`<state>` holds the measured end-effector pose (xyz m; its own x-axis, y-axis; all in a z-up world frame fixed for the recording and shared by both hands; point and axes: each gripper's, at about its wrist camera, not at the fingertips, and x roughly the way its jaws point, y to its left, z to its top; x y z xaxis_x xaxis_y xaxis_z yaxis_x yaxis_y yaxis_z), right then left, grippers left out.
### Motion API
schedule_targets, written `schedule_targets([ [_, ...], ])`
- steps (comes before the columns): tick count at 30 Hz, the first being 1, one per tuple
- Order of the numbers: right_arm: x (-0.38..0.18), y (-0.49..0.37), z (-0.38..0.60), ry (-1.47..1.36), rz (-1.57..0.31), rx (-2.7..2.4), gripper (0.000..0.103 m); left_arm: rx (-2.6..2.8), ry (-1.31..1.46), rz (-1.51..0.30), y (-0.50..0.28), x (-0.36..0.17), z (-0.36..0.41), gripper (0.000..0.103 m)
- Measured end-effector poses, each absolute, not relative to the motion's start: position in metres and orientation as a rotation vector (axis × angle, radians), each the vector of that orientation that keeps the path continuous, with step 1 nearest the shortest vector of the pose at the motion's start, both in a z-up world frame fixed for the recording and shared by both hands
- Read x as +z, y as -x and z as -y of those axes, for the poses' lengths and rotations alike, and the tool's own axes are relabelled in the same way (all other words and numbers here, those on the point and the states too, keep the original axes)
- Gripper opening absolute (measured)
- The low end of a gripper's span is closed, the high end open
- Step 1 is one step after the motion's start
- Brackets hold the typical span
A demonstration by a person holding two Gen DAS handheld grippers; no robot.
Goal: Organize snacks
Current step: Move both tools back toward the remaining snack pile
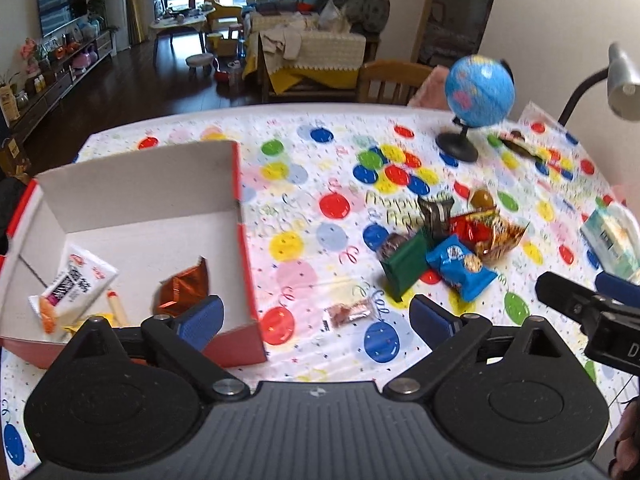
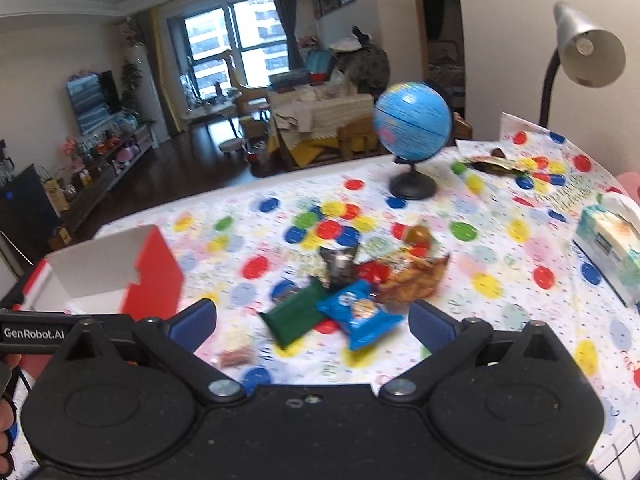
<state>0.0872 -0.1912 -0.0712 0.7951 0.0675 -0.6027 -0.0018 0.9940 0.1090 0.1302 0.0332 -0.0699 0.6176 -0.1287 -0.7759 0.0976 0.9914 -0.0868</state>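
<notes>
A red cardboard box [image 1: 237, 184] with a white inside stands open at the left. In it lie a white snack packet [image 1: 76, 280] and a copper foil packet [image 1: 184, 288]. My left gripper [image 1: 316, 320] is open and empty, its left finger over the box's near right corner. Just ahead of it a small clear packet [image 1: 348, 314] lies on the cloth. A pile of snacks sits mid-table, among them a green packet [image 2: 296, 316], a blue packet [image 2: 358, 314] and an orange packet [image 2: 412, 280]. My right gripper [image 2: 314, 326] hangs open just short of the pile, holding nothing.
A blue globe [image 2: 414, 120] on a black stand and a grey desk lamp [image 2: 588, 48] stand at the back right. A tissue box [image 2: 608, 244] sits at the right edge, with torn wrappers [image 2: 494, 164] behind it. A wooden chair [image 1: 390, 82] stands past the far edge.
</notes>
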Motion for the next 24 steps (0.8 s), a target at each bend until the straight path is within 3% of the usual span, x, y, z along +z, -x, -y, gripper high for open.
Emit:
schedule_targets([
  [24,-0.143,-0.163,0.235,0.005,-0.777,0.126,0.094,-0.006,-0.053,-0.982,-0.172,-0.152,0.036,0.100],
])
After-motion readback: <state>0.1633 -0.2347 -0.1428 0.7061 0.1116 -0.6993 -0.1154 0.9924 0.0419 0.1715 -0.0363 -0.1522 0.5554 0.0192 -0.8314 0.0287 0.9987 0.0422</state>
